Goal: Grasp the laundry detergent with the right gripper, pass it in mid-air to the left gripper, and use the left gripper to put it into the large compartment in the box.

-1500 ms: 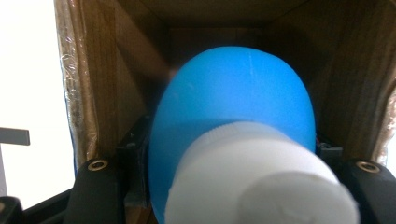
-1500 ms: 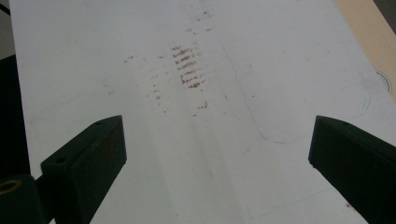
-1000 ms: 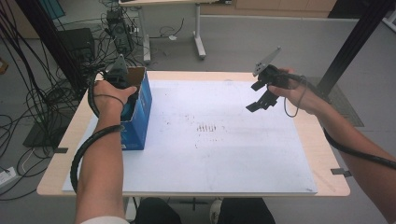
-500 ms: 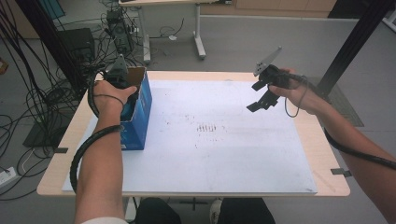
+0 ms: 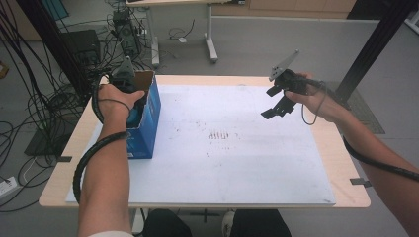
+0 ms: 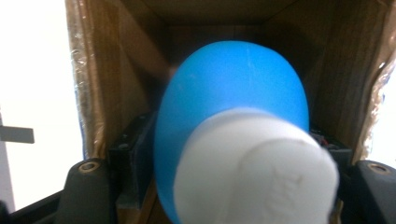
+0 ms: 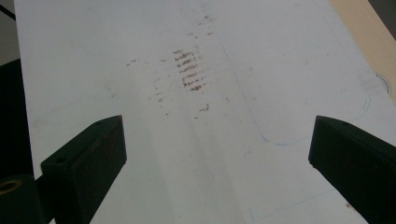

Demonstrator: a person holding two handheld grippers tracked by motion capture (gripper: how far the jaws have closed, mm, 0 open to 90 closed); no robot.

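Note:
A blue cardboard box (image 5: 149,118) with brown inner walls (image 6: 107,70) stands open-topped at the table's left edge. My left gripper (image 5: 126,83) reaches down into it, fingertips hidden by the box in the high view. In the left gripper view a blue rounded bottle (image 6: 233,88) with a white cap (image 6: 257,172) sits between the jaws inside the box. Those jaws have just been opening and now stand a little off the bottle's sides. My right gripper (image 5: 276,109) hovers open over the far right of the white sheet (image 7: 215,135), with nothing between its fingers.
A white sheet (image 5: 237,163) covers most of the wooden table (image 5: 346,163) and carries faint reddish marks (image 5: 220,135) near its middle. Black cables (image 5: 29,94) and equipment crowd the floor at the left. Another table's legs (image 5: 211,44) stand behind.

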